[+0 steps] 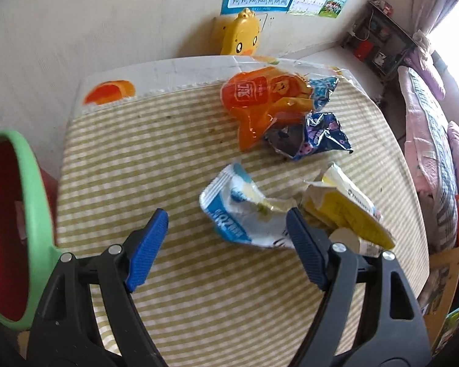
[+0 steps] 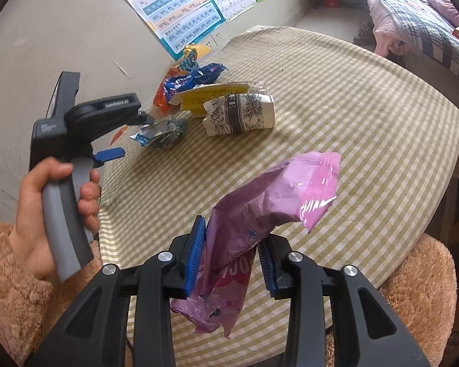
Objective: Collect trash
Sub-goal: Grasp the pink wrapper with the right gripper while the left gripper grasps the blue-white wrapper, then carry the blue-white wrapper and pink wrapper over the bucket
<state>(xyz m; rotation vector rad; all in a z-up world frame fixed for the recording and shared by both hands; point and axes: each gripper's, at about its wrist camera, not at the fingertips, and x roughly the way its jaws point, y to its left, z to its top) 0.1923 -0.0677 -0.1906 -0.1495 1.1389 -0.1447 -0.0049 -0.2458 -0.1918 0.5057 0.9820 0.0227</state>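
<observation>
Left wrist view: left gripper (image 1: 226, 223) jaws spread wide, nothing between the pads, hovering over the striped tablecloth (image 1: 174, 140). White-and-blue wrapper (image 1: 244, 214) lies just ahead, toward 1 o'clock of the gap, its edge beside the right finger. Yellow carton (image 1: 348, 211) at 2 o'clock, partly behind that finger. Orange wrapper (image 1: 260, 104) and dark blue wrapper (image 1: 315, 137) at 12–1 o'clock, touching each other. Green-rimmed red bin (image 1: 24, 220) at 9 o'clock, off the table edge.

Right wrist view: right gripper (image 2: 231, 246) pinches a purple bag (image 2: 269, 202); bag sticks up toward 1 o'clock, tail hangs below the pads. Hand (image 2: 46, 214) in a fuzzy sleeve holds the left gripper's handle at 9 o'clock. Trash pile at 11–12 o'clock: crumpled printed carton (image 2: 241, 116), the yellow carton behind it, silver-blue wrapper (image 2: 162, 133) beside the left gripper.
</observation>
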